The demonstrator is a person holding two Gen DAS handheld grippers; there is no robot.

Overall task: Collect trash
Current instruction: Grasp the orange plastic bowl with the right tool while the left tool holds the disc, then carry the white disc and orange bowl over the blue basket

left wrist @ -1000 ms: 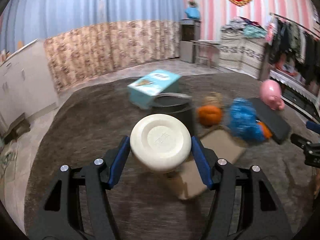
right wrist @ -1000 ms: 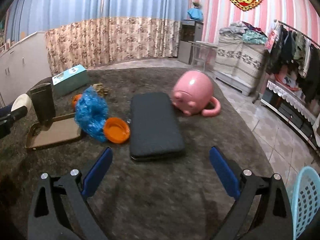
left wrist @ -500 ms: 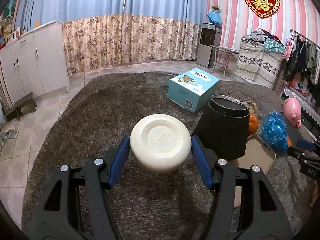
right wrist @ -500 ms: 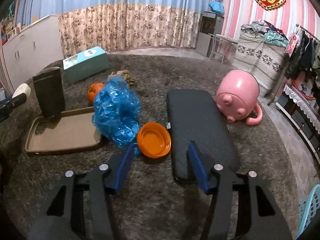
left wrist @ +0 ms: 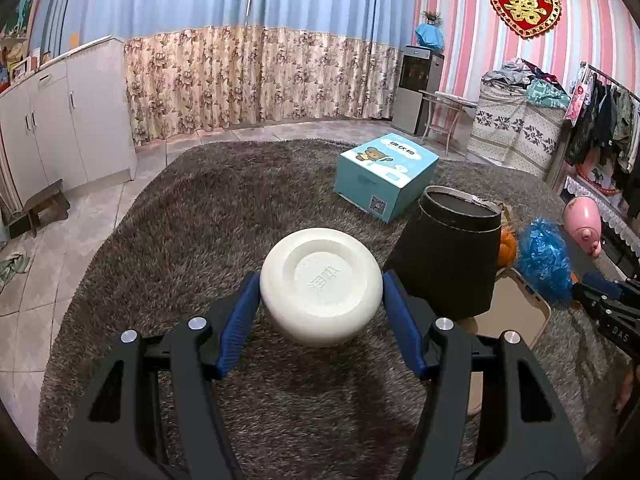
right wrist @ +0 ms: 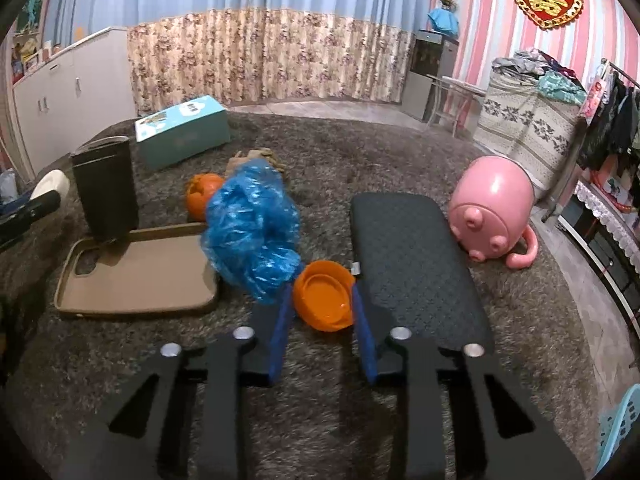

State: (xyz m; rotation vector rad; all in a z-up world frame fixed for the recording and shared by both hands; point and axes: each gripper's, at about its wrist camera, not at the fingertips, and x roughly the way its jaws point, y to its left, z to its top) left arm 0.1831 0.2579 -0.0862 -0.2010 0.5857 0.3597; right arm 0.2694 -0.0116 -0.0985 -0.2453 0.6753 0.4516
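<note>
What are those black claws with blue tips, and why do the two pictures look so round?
They are grabbers that a person holds, one in each hand. Each carries a tiny wide-eyed camera looking along its fingers, which bends the room round. One picture is from the left grabber: it squeezes a white bowl beside a black bin. The other is from the right grabber: its blue fingers have just been closing around an orange lid on the rug. Whether they pinch it yet is unclear. Nearby lie a blue bag, a tan tray, a black cushion and a pink piggy bank.
</note>
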